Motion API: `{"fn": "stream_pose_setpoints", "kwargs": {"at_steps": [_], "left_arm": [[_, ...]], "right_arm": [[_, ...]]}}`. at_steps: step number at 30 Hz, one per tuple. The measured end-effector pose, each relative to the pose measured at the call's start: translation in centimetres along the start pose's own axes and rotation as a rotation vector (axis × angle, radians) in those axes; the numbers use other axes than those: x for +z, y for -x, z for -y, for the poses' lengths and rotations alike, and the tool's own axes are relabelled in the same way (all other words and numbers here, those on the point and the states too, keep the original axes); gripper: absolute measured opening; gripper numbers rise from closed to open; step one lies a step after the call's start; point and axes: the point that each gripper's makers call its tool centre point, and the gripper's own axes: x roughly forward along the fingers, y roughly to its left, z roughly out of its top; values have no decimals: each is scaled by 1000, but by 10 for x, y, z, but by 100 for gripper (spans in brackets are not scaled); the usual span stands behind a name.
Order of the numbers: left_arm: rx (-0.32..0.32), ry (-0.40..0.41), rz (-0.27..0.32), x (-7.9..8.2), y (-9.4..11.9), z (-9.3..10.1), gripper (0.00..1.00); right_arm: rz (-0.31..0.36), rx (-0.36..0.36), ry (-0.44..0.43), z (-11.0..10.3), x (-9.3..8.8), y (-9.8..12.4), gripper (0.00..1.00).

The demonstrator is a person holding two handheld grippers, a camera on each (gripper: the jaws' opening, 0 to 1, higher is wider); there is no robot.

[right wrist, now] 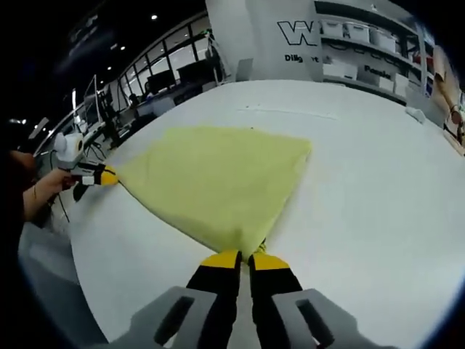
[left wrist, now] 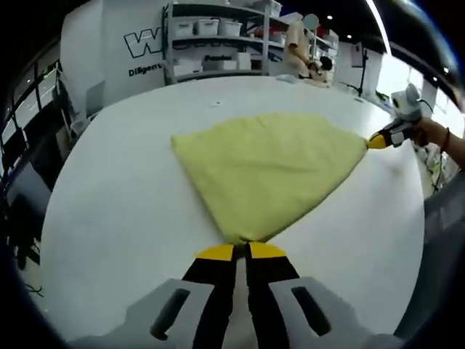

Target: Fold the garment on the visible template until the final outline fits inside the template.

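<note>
A pale yellow garment (left wrist: 269, 167) lies folded and spread on the white table (left wrist: 116, 211). In the left gripper view, my left gripper (left wrist: 242, 251) is shut on its near corner, yellow tips pressed together. My right gripper (left wrist: 378, 139) pinches the garment's far right corner, with a hand (left wrist: 436, 134) behind it. In the right gripper view, my right gripper (right wrist: 245, 258) is shut on the near corner of the garment (right wrist: 218, 178). My left gripper (right wrist: 107, 177) holds the left corner there. The cloth is stretched between the two grippers.
Shelving with white bins (left wrist: 211, 36) and a white wall with a logo (left wrist: 145, 43) stand beyond the table's far side. Desks with monitors (right wrist: 160, 80) sit past the table (right wrist: 378, 189) edge. A person (left wrist: 312, 62) is by the shelves.
</note>
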Motion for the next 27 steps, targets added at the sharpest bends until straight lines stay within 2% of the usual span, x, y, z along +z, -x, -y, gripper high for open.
{"fn": "stream_pose_setpoints", "kwargs": {"at_steps": [4,6,10,14,22,27], "left_arm": [[-2,-11,3,1,1,-1,6],[-7,-94,0,1,3,-7,6],[-18,-143,-3,1,6,-8,6],[-24,-208,-38,-5,7,-3,6],[-47,-220,-46,-12,17,7,6],[-54,-228,-53,-20,25,10,6]], "right_arm": [[0,-4,-10,0,0,1,0],[1,-5,-18,0,1,2,0],[-6,-3,-19,-1,-1,3,0],[-24,-8,-19,0,-4,3,0],[-72,-6,-25,1,-12,8,0],[-97,15,-13,-5,-21,14,0]]}}
